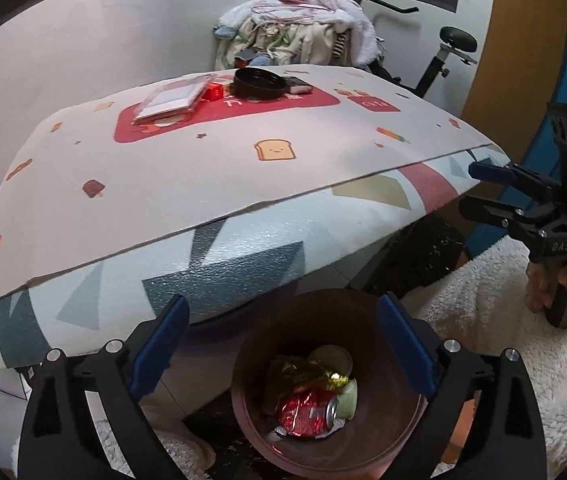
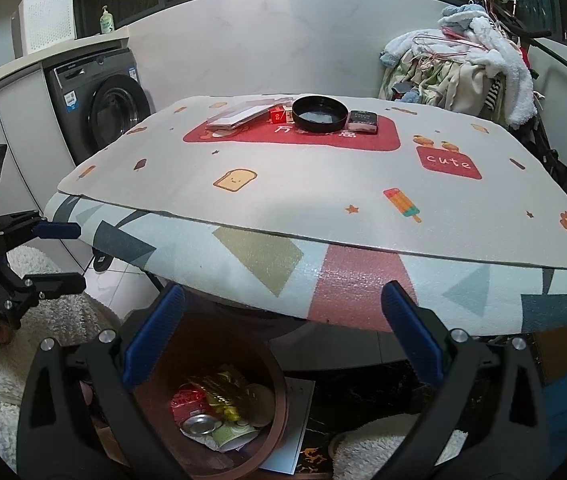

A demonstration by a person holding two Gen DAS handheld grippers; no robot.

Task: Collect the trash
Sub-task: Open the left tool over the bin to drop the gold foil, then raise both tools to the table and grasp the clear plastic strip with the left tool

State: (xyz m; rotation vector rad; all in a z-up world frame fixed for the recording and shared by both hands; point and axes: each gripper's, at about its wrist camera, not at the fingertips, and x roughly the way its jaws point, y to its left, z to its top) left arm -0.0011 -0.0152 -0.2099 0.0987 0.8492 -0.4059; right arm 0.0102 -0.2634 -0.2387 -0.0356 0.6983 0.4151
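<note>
A brown round bin (image 1: 387, 364) stands on the floor below the table's front edge. It holds a crushed red can (image 1: 309, 414), gold foil (image 1: 307, 372) and a pale green cup (image 1: 347, 398). The bin (image 2: 271, 412) also shows in the right wrist view, with the can (image 2: 199, 424) and foil (image 2: 219, 400) inside. My left gripper (image 1: 283, 344) is open and empty, right above the bin. My right gripper (image 2: 283, 332) is open and empty, above and to the right of the bin; it also shows in the left wrist view (image 1: 479, 190). The left gripper also shows in the right wrist view (image 2: 63, 256).
The table (image 2: 323, 208) has a patterned mat. At its far side lie a black round dish (image 2: 319, 118), a clear flat box (image 2: 243, 114), a small red box (image 2: 277, 115) and a dark packet (image 2: 363, 120). A washing machine (image 2: 99, 108) stands left; a clothes pile (image 2: 463, 68) right.
</note>
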